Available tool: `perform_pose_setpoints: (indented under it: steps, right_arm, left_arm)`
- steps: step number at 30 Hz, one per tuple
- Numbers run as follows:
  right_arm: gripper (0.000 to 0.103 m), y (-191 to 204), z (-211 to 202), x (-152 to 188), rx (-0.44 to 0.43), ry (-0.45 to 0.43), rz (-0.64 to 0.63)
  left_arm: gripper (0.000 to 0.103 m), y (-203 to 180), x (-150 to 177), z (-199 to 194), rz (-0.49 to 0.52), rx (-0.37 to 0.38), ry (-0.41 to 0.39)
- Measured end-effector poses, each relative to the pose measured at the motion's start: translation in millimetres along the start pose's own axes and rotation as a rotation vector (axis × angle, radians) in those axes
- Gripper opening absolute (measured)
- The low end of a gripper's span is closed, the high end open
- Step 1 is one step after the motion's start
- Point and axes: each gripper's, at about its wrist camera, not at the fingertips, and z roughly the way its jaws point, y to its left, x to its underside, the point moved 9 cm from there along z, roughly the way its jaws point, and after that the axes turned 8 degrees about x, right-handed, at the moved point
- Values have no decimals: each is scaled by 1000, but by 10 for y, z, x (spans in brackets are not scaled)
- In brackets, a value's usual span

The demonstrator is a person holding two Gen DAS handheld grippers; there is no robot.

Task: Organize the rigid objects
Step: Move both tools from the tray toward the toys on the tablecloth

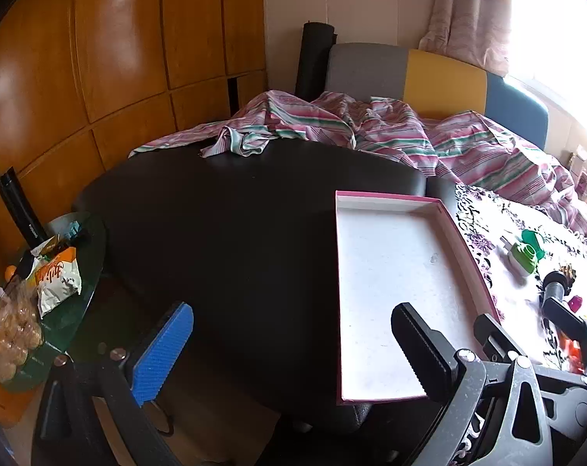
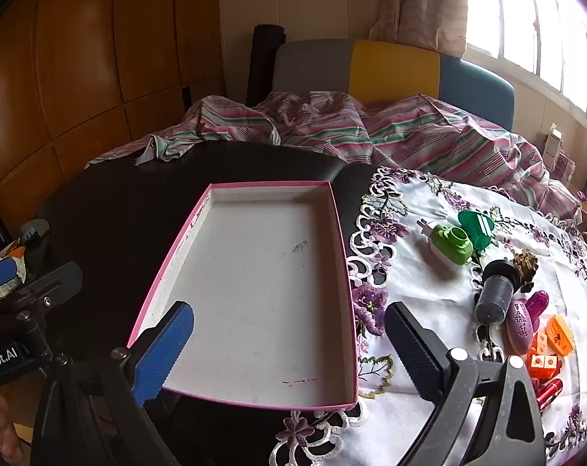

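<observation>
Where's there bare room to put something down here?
The pink-rimmed box is empty inside. The black tabletop lies bare between the box and the striped bedsheet. It is crowded on the embroidered cloth, around the green toy and orange blocks.

Striped bedding (image 1: 390, 132) is heaped far ahead of the jaws, with a grey, yellow and blue headboard (image 1: 441, 77) behind it. Wooden cabinet panels (image 1: 111, 50) are seen to the far left. A curtain (image 1: 468, 11) hangs upper right. A glass side table (image 1: 87, 272) stands left of the jaws, with snack bags (image 1: 56, 279) on it.
</observation>
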Motion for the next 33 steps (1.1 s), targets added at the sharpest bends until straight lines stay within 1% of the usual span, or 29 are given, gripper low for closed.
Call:
perform_pose_setpoints:
  steps: [6,14,33]
  right_arm:
    - [101,-9,-40,-31,4,-10,1]
    - [101,-18,-94,-71,7,-25,0]
    - [101,-175,-59,-57,31,-21,23]
  left_arm:
    - [103,-18,-6,-49,27,-11,-28]
    - [103,-61,-3,-97,40,4,-45]
    - [103,-184,25,-120,82,33,-40]
